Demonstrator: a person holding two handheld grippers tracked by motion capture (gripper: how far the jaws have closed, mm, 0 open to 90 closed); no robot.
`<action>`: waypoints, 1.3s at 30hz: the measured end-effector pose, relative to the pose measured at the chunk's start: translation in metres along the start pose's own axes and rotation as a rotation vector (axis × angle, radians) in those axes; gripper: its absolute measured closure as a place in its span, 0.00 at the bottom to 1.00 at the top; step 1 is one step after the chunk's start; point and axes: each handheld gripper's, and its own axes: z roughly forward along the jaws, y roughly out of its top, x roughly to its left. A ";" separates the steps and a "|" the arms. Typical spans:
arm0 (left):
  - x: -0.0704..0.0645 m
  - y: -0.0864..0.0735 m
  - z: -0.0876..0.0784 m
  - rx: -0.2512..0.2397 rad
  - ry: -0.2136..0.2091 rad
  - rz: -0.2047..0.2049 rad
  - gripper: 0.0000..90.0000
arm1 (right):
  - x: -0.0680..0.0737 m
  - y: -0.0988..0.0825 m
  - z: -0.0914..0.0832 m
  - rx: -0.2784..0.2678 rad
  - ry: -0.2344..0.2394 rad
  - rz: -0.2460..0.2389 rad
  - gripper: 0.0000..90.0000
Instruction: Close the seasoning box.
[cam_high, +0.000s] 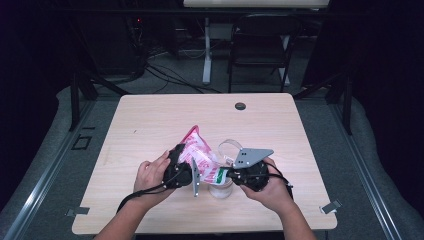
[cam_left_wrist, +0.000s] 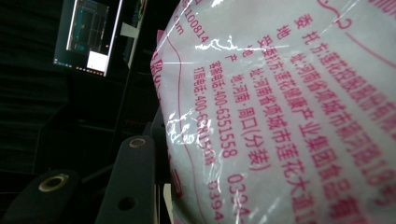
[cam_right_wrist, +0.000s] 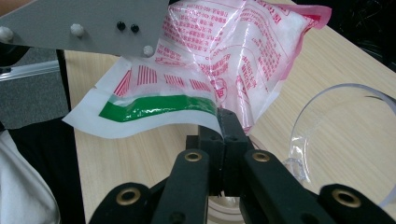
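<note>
A pink-and-white printed bag is held up over the near middle of the table, between two hand-held grippers. The left gripper is seen at the bag's left side in the high view; in the left gripper view the bag's bulging, white-filled body is pressed close against one black jaw, and the bag appears to be gripped across its width, though the second jaw is hidden behind it. The right gripper is pressed together on the bag's flat sealed edge, beside the green band; in the right gripper view its jaws are seen closed tight with the thin film pinched between them. The bag is tilted, its pink far end raised away from the person and its green-banded end lowered toward the right gripper. A clear jar stands on the table just below the bag's lower end, between the two hands, and a curved clear plastic rim is seen to the right of the jaws in the right gripper view. A small dark round cap is set into the table near its far edge.
</note>
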 end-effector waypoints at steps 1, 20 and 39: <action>0.001 0.000 0.000 -0.004 0.009 0.008 0.67 | 0.000 0.000 0.000 -0.001 0.000 0.000 1.00; 0.002 0.002 -0.003 -0.024 0.061 0.048 0.68 | 0.002 0.000 0.001 0.017 -0.009 -0.019 1.00; 0.003 0.005 -0.005 -0.040 0.090 0.085 0.69 | 0.002 -0.002 0.003 0.027 -0.012 -0.020 1.00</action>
